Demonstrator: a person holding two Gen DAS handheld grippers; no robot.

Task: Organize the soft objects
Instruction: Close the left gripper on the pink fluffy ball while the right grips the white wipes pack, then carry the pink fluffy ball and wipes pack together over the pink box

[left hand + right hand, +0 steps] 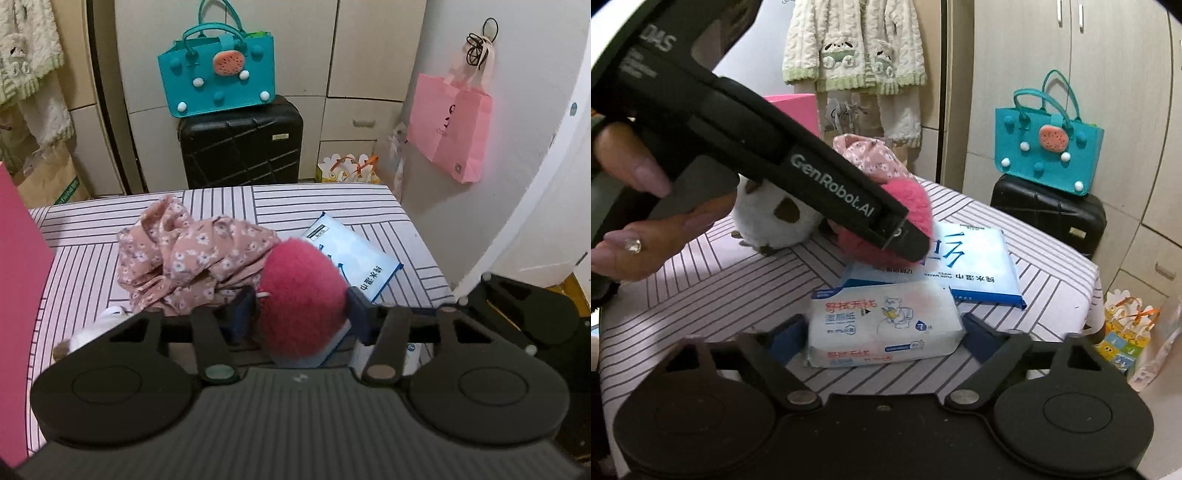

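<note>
The left gripper (pixel 301 314) clamps a pink plush toy (pixel 301 286) on the striped bed (pixel 332 201); the right gripper (pixel 882 330) stands wide around a wipes pack (pixel 882 325).

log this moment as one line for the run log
left gripper: shut on pink plush | right gripper: open around wipes pack | bed

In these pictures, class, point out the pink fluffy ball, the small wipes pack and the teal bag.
pink fluffy ball (pixel 301 284): left wrist view, upper fuzzy surface.
small wipes pack (pixel 882 325): right wrist view, printed top face.
teal bag (pixel 218 79): left wrist view, front panel.
</note>
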